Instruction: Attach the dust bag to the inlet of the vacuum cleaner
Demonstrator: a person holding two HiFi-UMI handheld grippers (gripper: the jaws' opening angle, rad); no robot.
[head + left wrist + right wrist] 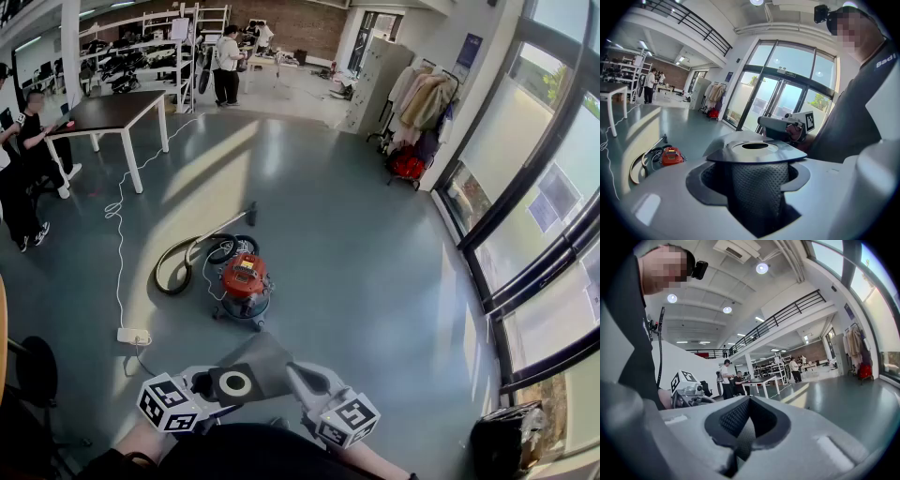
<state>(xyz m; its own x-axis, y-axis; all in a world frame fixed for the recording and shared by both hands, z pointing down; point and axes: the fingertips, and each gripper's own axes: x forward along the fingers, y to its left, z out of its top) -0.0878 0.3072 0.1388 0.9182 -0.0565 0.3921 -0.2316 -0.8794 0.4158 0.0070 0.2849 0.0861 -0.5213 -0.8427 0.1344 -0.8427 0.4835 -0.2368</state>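
Note:
The grey dust bag (255,364) hangs in front of me, its card collar (754,149) with a round hole facing up. My left gripper (208,384) is shut on that collar, which lies across its jaw tips (754,161). My right gripper (305,375) sits at the bag's right edge with its pads pressed together (747,423); I cannot tell whether any fabric is pinched between them. The red vacuum cleaner (246,279) stands on the floor ahead, small in the left gripper view (671,156). Each gripper shows in the other's view, the right (776,125) and the left (689,392).
A hose (178,262) coils left of the vacuum, and a white cable runs to a power strip (133,335). A table (108,111) with seated people stands far left, a coat rack (417,112) far right. Glass walls line the right side; a black bag (506,441) is near them.

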